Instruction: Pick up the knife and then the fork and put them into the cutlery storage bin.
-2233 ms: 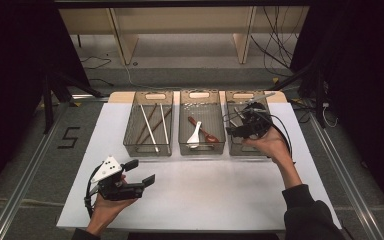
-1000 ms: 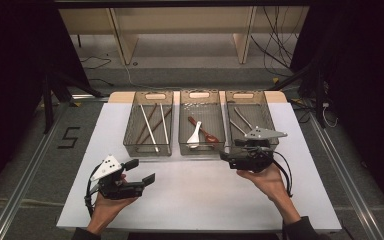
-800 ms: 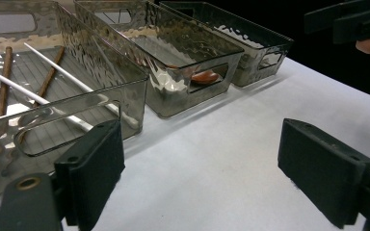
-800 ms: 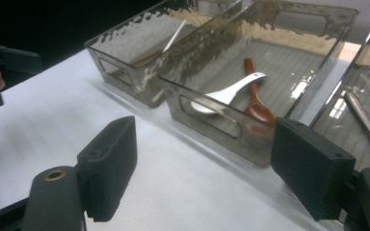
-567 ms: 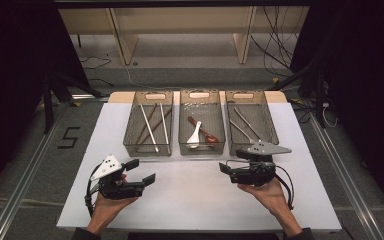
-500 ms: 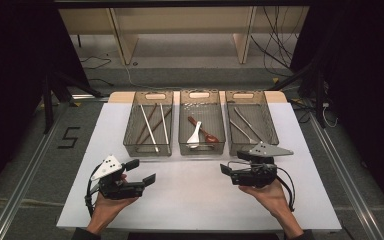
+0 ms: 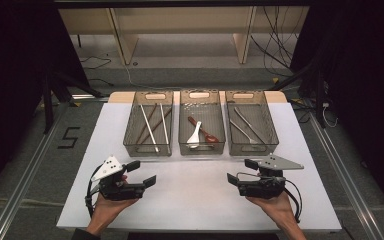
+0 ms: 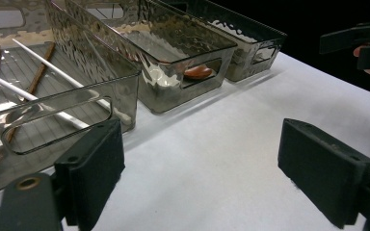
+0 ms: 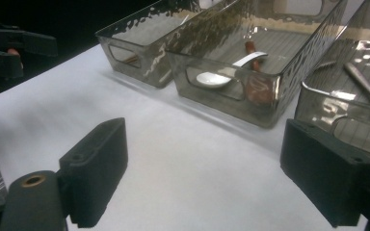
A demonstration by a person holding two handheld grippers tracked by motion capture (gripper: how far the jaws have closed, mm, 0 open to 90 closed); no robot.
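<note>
2 dim utensils (image 7: 243,126), perhaps forks, behind smoky bin wall (image 7: 251,149)

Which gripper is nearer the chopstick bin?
Left. The left gripper sits just in front of the chopstick bin; the right gripper is across the table, before the rightmost bin.

Table (image 7: 200,200) brightly lit from above, surroundings dark; glare on bins (image 8: 173,48); near gripper jaws blurred.

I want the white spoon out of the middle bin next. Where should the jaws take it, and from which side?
Grip the white spoon by its slim handle, from above: the bin's walls block side approaches, and the brown spoon lies close alongside.
</note>
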